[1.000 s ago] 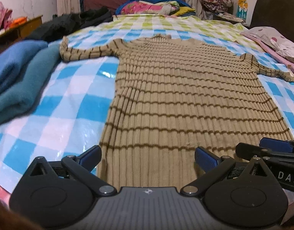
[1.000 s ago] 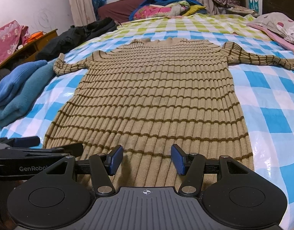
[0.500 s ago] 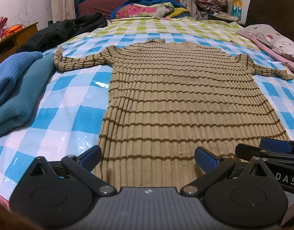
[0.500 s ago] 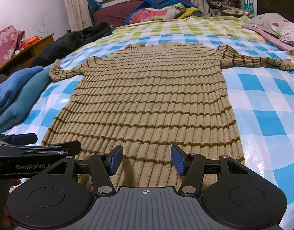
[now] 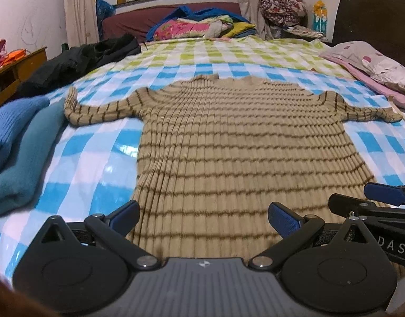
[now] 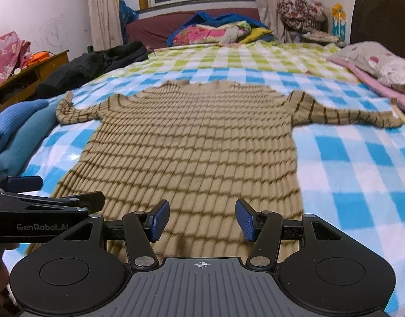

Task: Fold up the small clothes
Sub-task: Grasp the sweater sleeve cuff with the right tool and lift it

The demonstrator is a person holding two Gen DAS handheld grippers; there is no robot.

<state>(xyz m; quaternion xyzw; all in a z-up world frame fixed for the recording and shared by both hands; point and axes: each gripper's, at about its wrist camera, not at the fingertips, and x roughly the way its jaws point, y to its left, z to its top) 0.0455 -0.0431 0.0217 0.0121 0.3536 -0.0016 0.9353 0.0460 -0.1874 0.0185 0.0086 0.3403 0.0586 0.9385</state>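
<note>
Tan ribbed sweater with brown stripes (image 5: 229, 142) lies flat, sleeves spread, mid-bed on the blue checked sheet (image 5: 91, 158). Left gripper (image 5: 203, 215) and right gripper (image 6: 202, 220) hover over its hem, fingers apart. Blue folded knits (image 5: 15, 137) sit at the bed's left edge.

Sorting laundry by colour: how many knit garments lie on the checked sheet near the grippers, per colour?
Tan striped sweater: 1
Blue knit: 1
Teal knit: 1
Total: 3

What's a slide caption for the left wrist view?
Open left gripper above the hem of a tan, brown-striped ribbed sweater spread flat on a blue-checked bedspread.
</note>
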